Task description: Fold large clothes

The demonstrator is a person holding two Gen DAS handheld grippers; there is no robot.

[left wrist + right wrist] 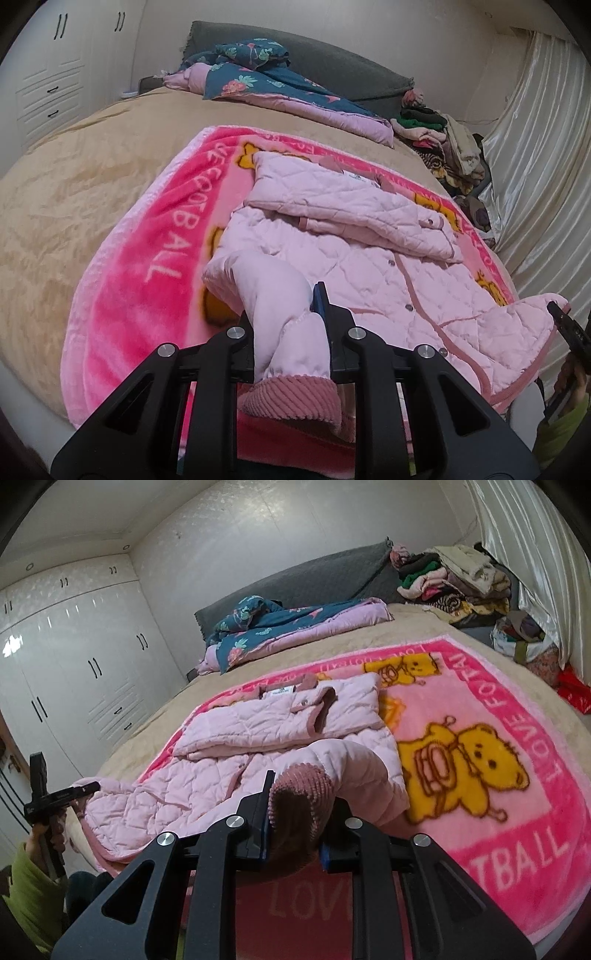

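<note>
Pink quilted jacket [369, 258] was lying on a pink teddy-bear blanket [155, 258] spread over the bed [92, 177], collar end toward the headboard, with its top part already folded across itself. Left hand-held gripper [291, 332] was clamped tight on one sleeve [280, 302], the ribbed cuff [295, 398] hanging down between the jaws toward the camera, sleeve lifted off the blanket. Right hand-held gripper [295, 819] was doing the same on the other sleeve [351, 764], pinched right at its fuzzy cuff [299, 794], cuff opening facing the lens. The jacket's hem corner near the bed edge also looked raised, though I couldn't tell what was holding it up.

Farther back, a blue floral quilt [266, 627] was bunched up against the grey headboard [325, 572], and a pile of clothes [454, 579] sat in the corner by the curtain [524, 554]. White wardrobe [74, 646] along the left wall.
</note>
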